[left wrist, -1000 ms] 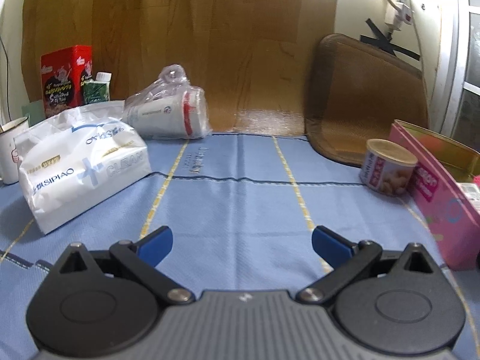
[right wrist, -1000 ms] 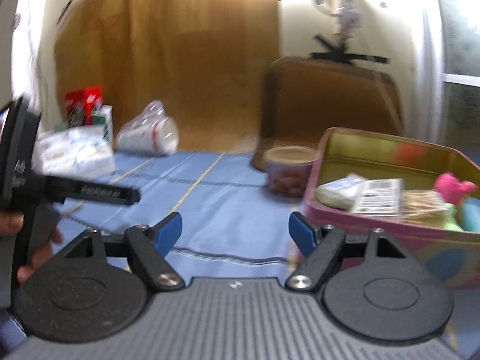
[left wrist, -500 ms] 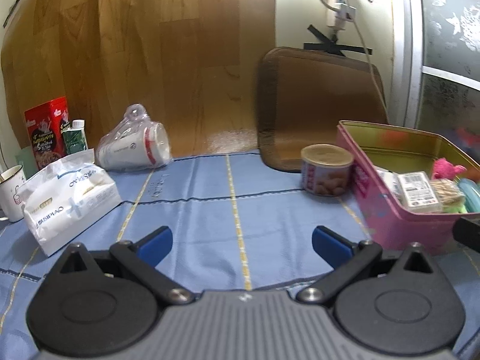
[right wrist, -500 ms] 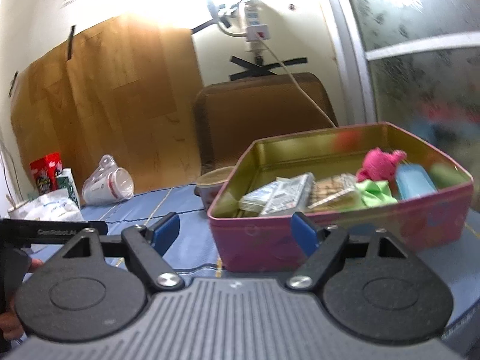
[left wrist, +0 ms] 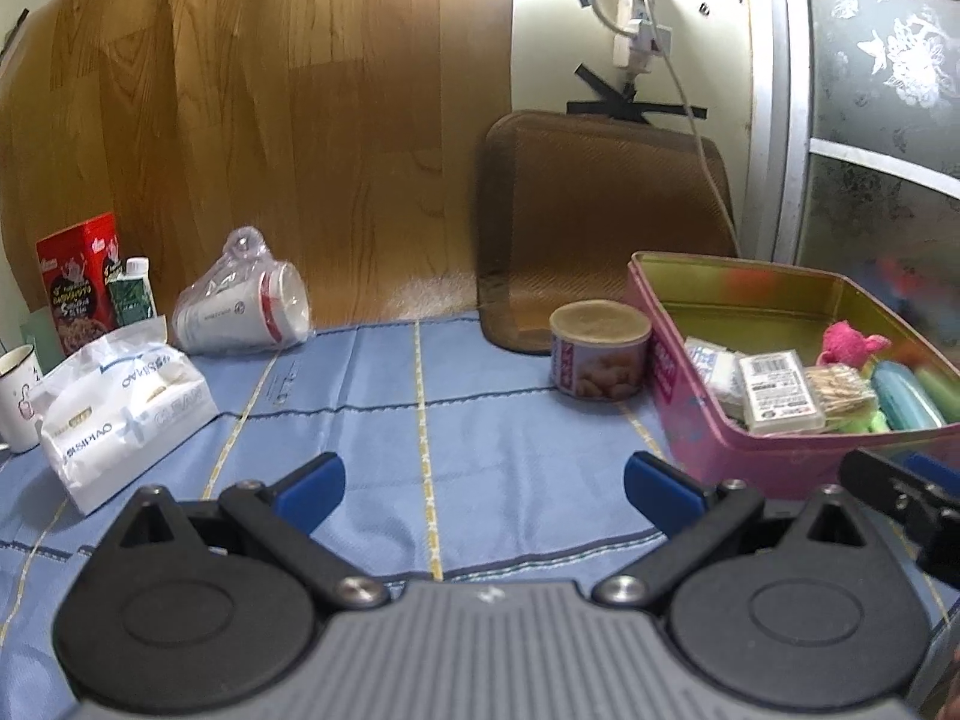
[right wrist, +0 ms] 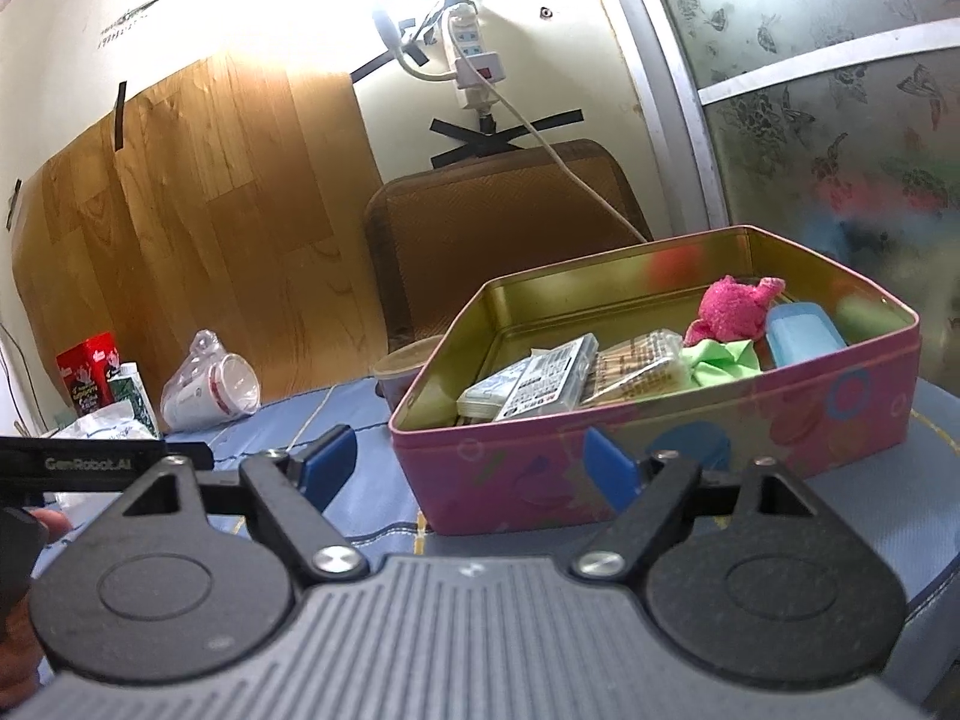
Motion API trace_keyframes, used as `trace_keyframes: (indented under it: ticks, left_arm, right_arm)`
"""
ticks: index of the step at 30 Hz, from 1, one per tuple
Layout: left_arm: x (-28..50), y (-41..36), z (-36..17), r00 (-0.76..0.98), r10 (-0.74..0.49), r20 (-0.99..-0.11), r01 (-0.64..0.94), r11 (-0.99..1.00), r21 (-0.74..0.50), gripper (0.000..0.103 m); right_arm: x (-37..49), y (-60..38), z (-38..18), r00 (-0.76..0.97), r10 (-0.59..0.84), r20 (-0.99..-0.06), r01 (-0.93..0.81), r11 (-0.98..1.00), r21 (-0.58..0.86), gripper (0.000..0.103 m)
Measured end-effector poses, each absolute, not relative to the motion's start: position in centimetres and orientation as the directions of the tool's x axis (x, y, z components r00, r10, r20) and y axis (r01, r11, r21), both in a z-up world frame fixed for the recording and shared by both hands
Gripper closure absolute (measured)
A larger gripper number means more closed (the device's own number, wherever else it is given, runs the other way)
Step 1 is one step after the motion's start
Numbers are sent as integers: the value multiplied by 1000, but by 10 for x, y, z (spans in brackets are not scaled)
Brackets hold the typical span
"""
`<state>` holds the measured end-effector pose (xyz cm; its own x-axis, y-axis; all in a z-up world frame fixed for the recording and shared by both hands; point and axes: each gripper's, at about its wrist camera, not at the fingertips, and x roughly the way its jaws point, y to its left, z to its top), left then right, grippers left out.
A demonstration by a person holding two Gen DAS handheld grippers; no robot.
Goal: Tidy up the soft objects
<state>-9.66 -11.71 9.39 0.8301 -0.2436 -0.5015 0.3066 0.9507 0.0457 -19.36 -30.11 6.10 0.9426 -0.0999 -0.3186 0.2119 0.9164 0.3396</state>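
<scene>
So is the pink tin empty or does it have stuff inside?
Not empty: the pink tin holds a pink plush toy, packets and a blue case.

In the left wrist view, a white tissue pack (left wrist: 120, 414) lies at about nine o'clock on the blue cloth; its print reads upside down, with "SIPIAO" along the near face and again on the top, and a pale "CLEAN" beside it. In the right wrist view, a black bar (right wrist: 96, 461) of the other gripper at nine o'clock carries "GenRobot.AI" in grey letters. The red box (left wrist: 78, 291) at ten o'clock, the round tin (left wrist: 600, 360) and the barcode-labelled case (left wrist: 777, 391) in the pink tin bear print too small to read.
</scene>
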Motion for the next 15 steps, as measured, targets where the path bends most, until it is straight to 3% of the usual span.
trace_keyframes:
  ticks: [15]
  left_arm:
    - [-107,-125,100,860,-238,-452,311,946,93,0]
  right_arm:
    - [-195,-298,61,943,-121,-311,228,914,335,17]
